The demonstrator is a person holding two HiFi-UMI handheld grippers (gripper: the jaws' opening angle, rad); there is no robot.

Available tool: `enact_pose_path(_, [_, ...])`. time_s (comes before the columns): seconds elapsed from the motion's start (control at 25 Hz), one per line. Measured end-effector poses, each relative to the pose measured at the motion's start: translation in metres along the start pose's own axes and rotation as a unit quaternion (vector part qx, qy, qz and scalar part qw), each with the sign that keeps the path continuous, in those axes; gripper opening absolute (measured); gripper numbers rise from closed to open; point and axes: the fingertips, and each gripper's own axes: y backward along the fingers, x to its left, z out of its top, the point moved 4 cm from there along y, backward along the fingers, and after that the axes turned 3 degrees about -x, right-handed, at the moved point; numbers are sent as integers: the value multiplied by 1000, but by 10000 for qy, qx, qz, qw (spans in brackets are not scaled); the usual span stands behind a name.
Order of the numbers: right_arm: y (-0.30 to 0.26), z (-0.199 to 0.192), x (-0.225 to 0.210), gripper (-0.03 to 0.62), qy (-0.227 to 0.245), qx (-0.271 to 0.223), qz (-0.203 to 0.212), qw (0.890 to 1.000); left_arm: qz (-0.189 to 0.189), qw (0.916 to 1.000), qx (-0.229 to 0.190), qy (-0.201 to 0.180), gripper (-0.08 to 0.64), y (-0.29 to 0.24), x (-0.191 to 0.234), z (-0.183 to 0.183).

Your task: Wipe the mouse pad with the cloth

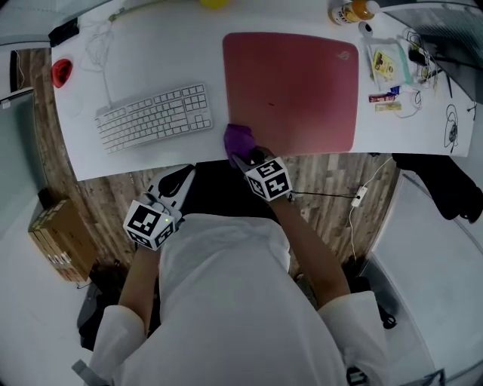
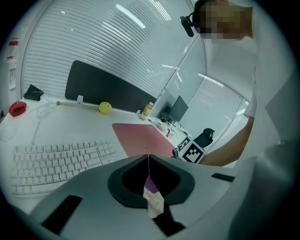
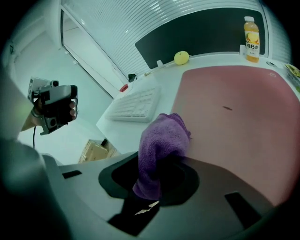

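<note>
The red mouse pad [image 1: 290, 90] lies on the white desk [image 1: 151, 53], to the right of the keyboard. A purple cloth [image 1: 238, 139] rests on the pad's near left corner, at the desk's front edge. My right gripper [image 1: 243, 156] is shut on this cloth [image 3: 161, 140], which bulges out of the jaws over the pad [image 3: 234, 112]. My left gripper [image 1: 181, 179] hangs below the desk's front edge, close to the person's body. Its jaws [image 2: 148, 157] are closed together with nothing held, pointing over the keyboard [image 2: 56, 161] and the pad [image 2: 145, 138].
A white keyboard [image 1: 155, 115] sits left of the pad. An orange drink bottle [image 1: 351, 10] and a yellow ball [image 1: 214, 3] stand at the desk's far edge. Packets and cables [image 1: 392, 71] lie right of the pad. A cardboard box [image 1: 59, 237] sits on the floor.
</note>
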Motion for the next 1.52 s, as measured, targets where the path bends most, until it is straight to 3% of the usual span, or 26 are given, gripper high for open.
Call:
enact_pose_path(0.8, [9, -4, -35, 120, -43, 158, -535, 9984, -641, 9970, 290, -330, 21, -42, 18, 32])
enact_pose_path(1.12, [26, -13, -58, 120, -108, 158, -762, 9969, -726, 9959, 324, -426, 21, -54, 5, 37])
enact_pose_path(1.52, [62, -27, -108, 120, -68, 183, -833, 9963, -523, 9978, 214, -348, 21, -76, -38, 35])
